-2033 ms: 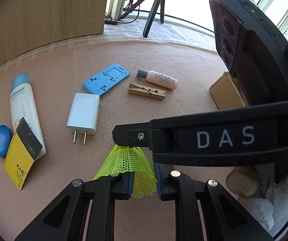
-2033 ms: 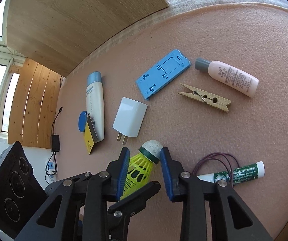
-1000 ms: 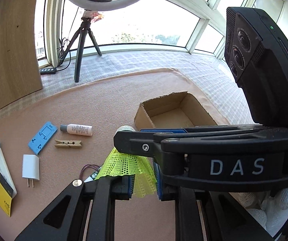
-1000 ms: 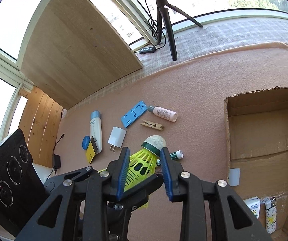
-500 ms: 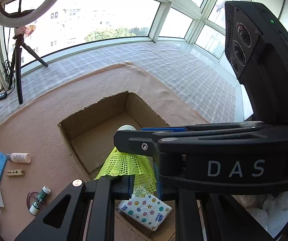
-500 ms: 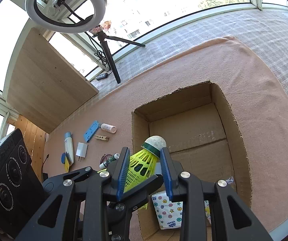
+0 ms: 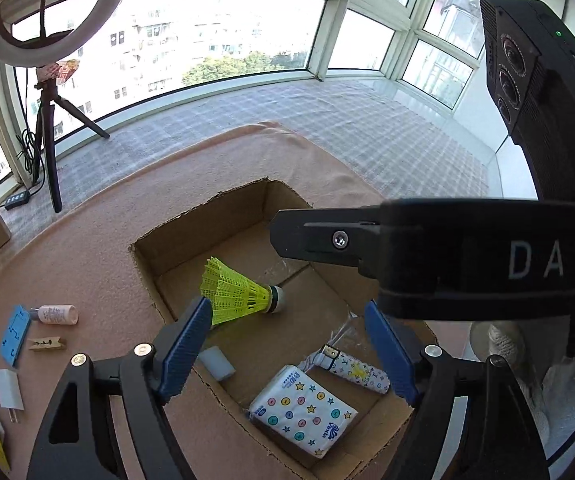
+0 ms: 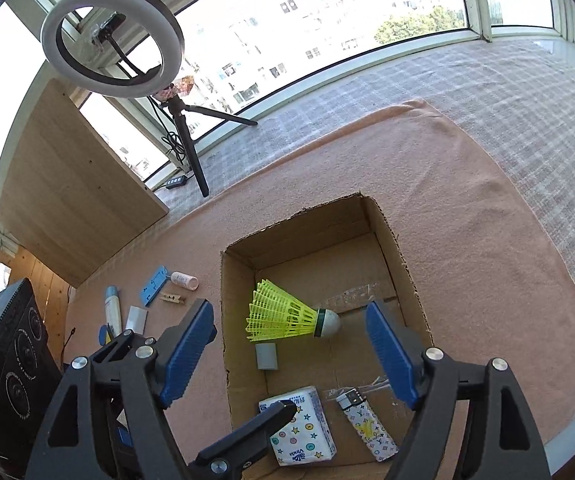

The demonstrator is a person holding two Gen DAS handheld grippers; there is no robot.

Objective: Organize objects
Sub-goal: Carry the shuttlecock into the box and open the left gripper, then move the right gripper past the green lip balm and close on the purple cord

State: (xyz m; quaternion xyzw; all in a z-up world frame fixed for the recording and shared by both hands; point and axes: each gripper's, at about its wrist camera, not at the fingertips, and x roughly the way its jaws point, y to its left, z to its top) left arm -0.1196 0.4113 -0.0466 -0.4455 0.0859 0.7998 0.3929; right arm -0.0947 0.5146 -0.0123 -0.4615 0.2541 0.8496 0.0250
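On the pink mat (image 8: pixel 467 208), towards its left edge, lie a blue holder (image 8: pixel 153 285), a small pink bottle (image 8: pixel 185 280), a wooden clothespin (image 8: pixel 172 299) and a white charger (image 8: pixel 137 318); right of them stands the open cardboard box (image 8: pixel 387 224). The left gripper (image 7: pixel 287 344) and the right gripper (image 8: pixel 289 354) have just been opening and both stand released, nothing between their blue pads; the yellow shuttlecock (image 8: pixel 287 316) lies on its side on the box floor near the left wall, cork pointing right; a grey block (image 8: pixel 266 356), a tissue pack (image 8: pixel 303 436) and a patterned lighter (image 8: pixel 365 424) lie along the box's near edge.
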